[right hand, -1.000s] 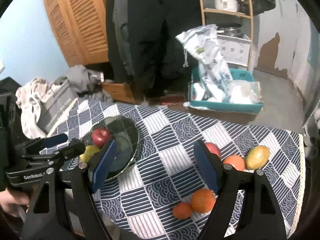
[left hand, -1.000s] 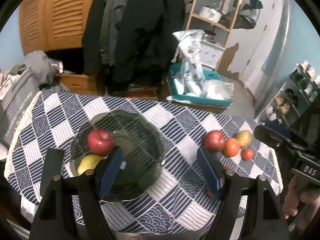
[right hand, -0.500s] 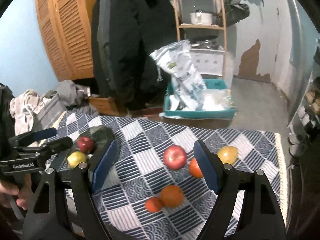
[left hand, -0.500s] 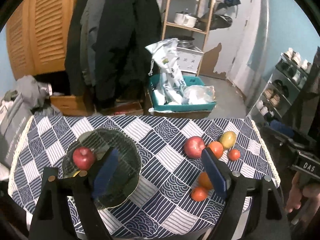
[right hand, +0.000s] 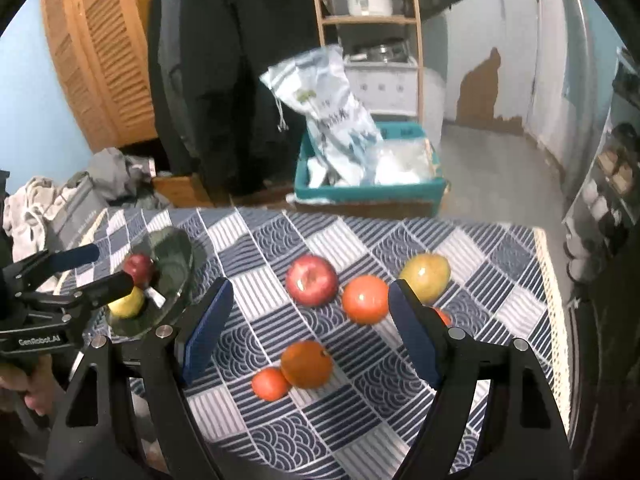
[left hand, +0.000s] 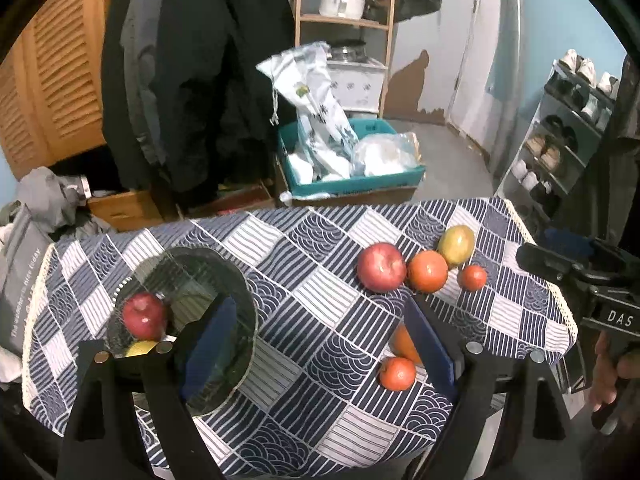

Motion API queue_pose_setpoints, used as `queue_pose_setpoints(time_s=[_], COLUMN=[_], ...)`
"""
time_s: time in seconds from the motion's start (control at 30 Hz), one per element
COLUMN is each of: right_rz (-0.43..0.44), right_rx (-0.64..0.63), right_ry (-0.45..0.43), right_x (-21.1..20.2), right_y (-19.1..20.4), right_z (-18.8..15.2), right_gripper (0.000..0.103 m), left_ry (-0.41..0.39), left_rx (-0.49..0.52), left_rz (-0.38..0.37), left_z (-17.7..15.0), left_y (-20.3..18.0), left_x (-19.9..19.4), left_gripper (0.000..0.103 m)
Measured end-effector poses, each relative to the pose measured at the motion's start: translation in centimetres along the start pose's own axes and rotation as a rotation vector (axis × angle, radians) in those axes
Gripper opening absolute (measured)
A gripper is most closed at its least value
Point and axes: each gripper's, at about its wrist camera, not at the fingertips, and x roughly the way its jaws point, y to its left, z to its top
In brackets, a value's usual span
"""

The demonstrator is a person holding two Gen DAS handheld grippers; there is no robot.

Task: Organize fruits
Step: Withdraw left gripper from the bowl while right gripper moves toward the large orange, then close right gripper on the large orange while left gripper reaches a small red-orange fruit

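A dark glass bowl [left hand: 224,280] [right hand: 176,248] sits at the table's left and holds a red apple [left hand: 144,316] [right hand: 138,268] and a yellow fruit [right hand: 126,304]. On the cloth to the right lie a big red apple [left hand: 381,267] [right hand: 312,280], an orange [left hand: 427,271] [right hand: 365,299], a yellow-green mango [left hand: 456,244] [right hand: 426,272], a second orange [right hand: 306,364] and two small orange fruits [left hand: 397,373] [left hand: 472,277]. My left gripper [left hand: 320,348] is open and empty above the table's front. My right gripper [right hand: 310,336] is open and empty above the loose fruit.
The table has a blue-and-white patterned cloth [left hand: 320,240]. Behind it stand a teal crate with bags [left hand: 352,168], hanging coats [left hand: 192,72], a wooden shelf [left hand: 344,20] and a shoe rack [left hand: 560,132]. Clothes are piled at the left [left hand: 44,200].
Both grippers have drawn back and risen from the table, so more of it shows. The right gripper's view has shifted rightward over the loose fruit. Both stay open and empty.
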Motion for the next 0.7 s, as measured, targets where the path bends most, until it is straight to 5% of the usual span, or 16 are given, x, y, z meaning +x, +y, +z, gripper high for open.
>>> queue_pose_setpoints(time_s=[0.7], right_rz=[0.017], right_rx=[-0.007], right_ry=[0.356], right_x=[11.2], right_y=[0.4], right_z=[-6.2], right_gripper=[0.080], left_ry=[0.191], left_rx=[0.039], left_rz=[0.054], left_z=[-3.7], left_y=[-0.4], left_x=[8.4], left_gripper=[0.087])
